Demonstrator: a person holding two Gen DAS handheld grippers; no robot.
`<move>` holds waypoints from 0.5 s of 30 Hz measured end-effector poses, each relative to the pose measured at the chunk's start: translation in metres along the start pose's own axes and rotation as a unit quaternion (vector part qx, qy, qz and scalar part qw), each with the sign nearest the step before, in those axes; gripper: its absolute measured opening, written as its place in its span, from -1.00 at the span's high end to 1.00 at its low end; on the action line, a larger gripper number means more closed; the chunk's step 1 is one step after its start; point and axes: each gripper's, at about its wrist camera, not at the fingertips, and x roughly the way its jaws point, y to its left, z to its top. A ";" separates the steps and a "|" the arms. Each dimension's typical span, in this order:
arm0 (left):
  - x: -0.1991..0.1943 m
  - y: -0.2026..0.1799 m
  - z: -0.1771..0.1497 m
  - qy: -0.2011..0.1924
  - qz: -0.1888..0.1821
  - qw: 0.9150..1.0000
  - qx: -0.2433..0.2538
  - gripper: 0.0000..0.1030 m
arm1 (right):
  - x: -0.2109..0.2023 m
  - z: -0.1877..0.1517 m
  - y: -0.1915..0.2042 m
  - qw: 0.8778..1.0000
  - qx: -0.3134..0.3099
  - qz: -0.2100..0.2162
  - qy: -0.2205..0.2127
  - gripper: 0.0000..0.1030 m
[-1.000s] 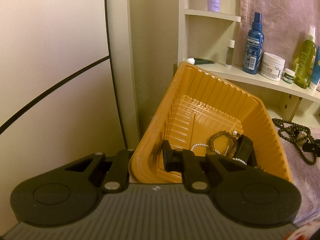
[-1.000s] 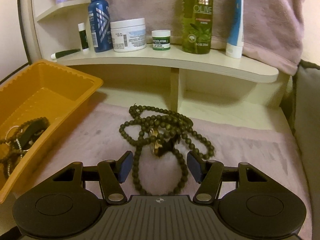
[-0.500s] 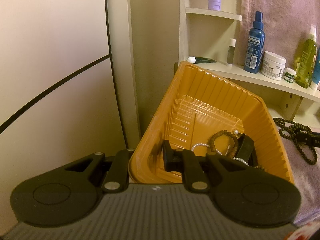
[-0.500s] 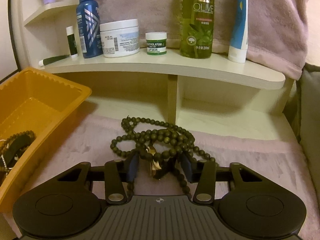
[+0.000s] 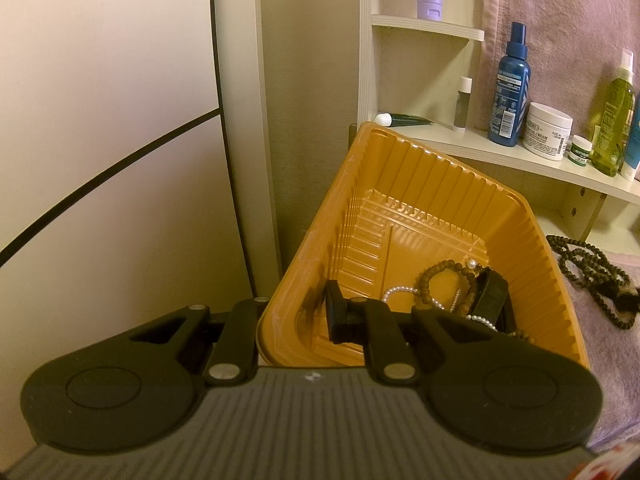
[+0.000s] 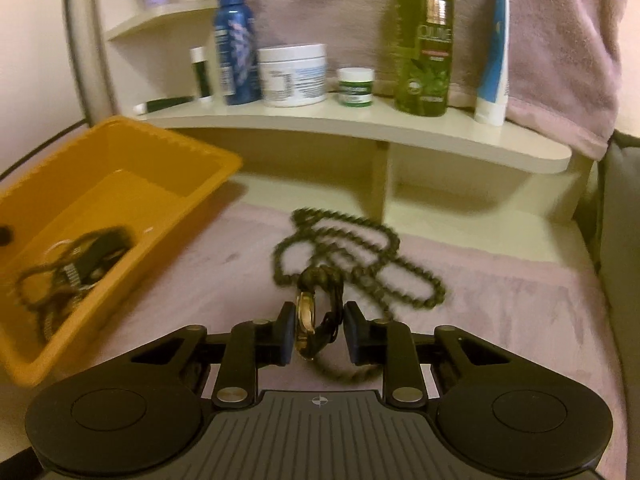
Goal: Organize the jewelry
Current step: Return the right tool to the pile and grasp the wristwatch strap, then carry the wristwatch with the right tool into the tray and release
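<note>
The right tool [image 6: 314, 334], jaws just closing, pinches the gold-ringed pendant of the dark bead necklace [image 6: 360, 248] at frame centre. Lift high so trailing beads clear the orange tray [image 6: 168, 200], lower left, whose wall the left tool [image 5: 296, 320] clamps.

My two claws, the left claw [image 5: 298, 316] and the right claw [image 6: 315, 334], work beside one orange tray [image 6: 192, 152] and one long bead necklace [image 6: 360, 248]. On the lower shelf [image 6: 360, 124] I count seven toiletries: one blue spray bottle [image 6: 236, 40], one white jar [image 6: 292, 76], one small green-labelled pot [image 6: 355, 86], one olive bottle [image 6: 424, 36], three tubes.
</note>
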 end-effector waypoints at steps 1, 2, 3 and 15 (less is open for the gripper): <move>0.000 0.000 0.000 0.000 0.000 1.000 0.000 0.74 | -0.003 -0.004 0.003 1.000 0.000 0.009 0.002 0.50; 0.000 0.000 0.000 0.001 0.000 1.000 0.000 0.74 | -0.005 -0.007 0.006 1.000 -0.003 0.017 0.005 0.50; 0.000 0.000 0.000 0.001 0.000 1.000 0.000 0.74 | -0.006 -0.011 0.010 1.000 -0.007 0.024 0.009 0.50; -0.002 -0.001 0.000 -0.003 -0.002 1.000 0.000 0.75 | 0.002 -0.029 0.021 0.999 -0.018 0.018 0.032 0.36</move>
